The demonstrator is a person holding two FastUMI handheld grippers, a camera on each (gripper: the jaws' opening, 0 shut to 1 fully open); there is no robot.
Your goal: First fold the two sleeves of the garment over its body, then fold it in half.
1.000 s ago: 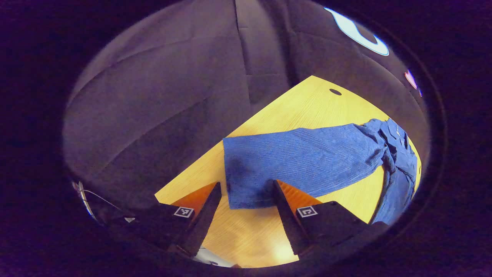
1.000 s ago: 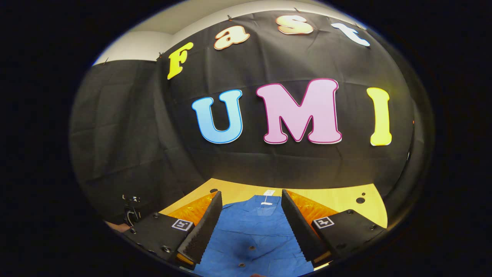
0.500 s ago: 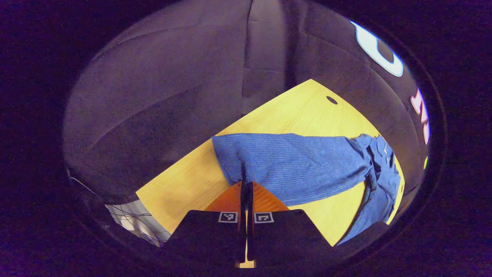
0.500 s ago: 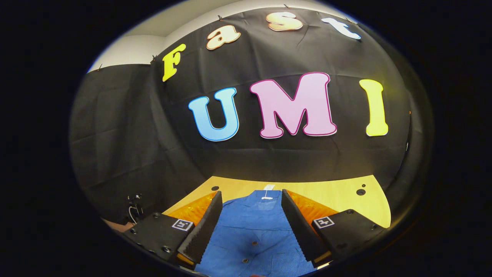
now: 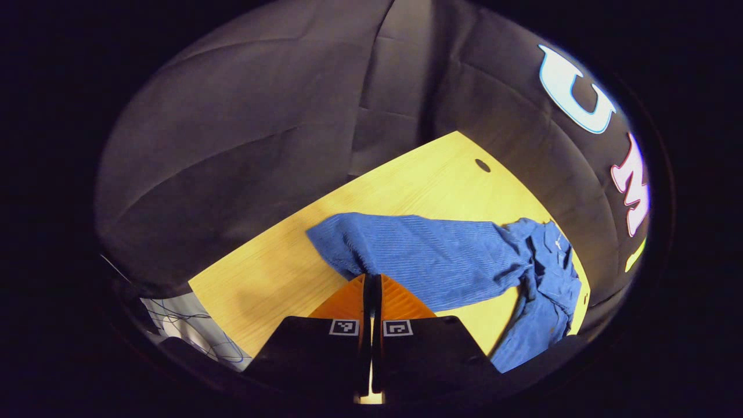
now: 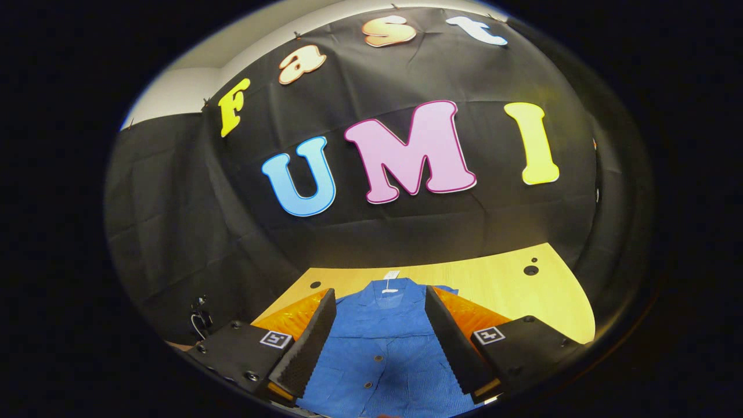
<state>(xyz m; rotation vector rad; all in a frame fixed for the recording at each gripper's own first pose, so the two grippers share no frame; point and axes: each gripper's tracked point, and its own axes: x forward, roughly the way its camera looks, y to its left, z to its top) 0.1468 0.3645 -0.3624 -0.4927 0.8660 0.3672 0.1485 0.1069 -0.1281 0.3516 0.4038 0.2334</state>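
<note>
- Your left hand-held gripper (image 5: 371,281) is clenched on the cuff edge of the sleeve (image 5: 424,255); the soft, light cloth will drape and slide, so keep hold near the cuff.
- The sleeve's long axis runs across the surface (image 5: 278,278) toward the garment (image 6: 380,342) body, cuff end nearest you.
- Your right hand-held gripper (image 6: 380,342) hangs released over the buttoned front, collar pointing to the wall.
</note>
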